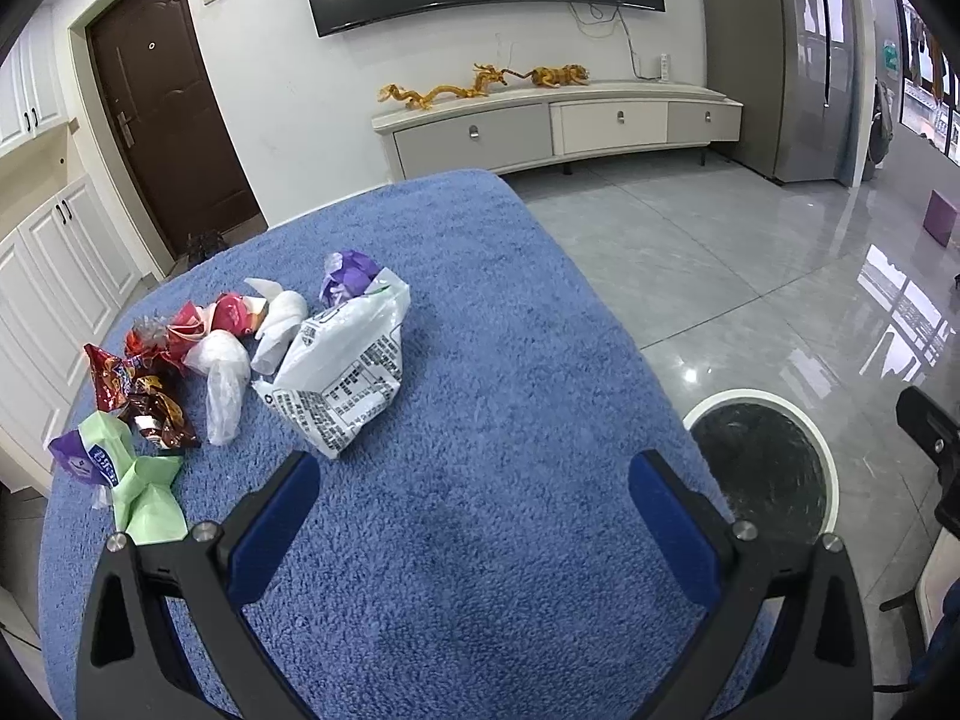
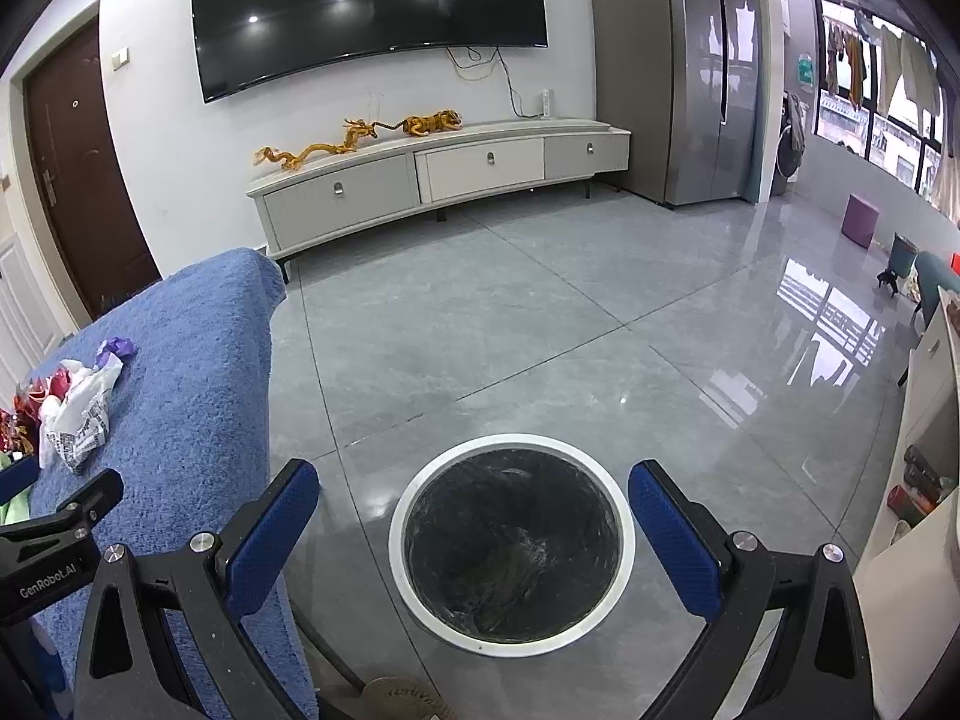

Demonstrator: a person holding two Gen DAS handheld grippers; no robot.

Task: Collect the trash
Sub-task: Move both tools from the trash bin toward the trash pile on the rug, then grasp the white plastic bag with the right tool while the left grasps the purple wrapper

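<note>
Broadly, a table covered with a blue towel (image 1: 480, 360) was seen beside a grey tiled floor (image 2: 540, 312), on which a round bin (image 2: 512, 537) with a white rim and a dark liner stood just off the table's right edge. The trash was gathered on the far left part of the towel: a large white printed bag (image 1: 342, 372) lay nearest the middle, with a purple wrapper (image 1: 348, 273) touching its far side, white crumpled pieces (image 1: 225, 372) and red wrappers (image 1: 144, 372) to its left, and a pale green wrapper (image 1: 141, 480) closest to the camera. The left gripper (image 1: 474, 531) was held over bare towel, its jaws spread wide and nothing between them. The right gripper (image 2: 474, 531) was poised above the bin, likewise spread and empty. No piece appeared to be in hand, so the step was judged to be a fresh pickup. The next move would likely call for the left gripper to be carried forward and leftward to the white bag and closed on a raised fold.
</note>
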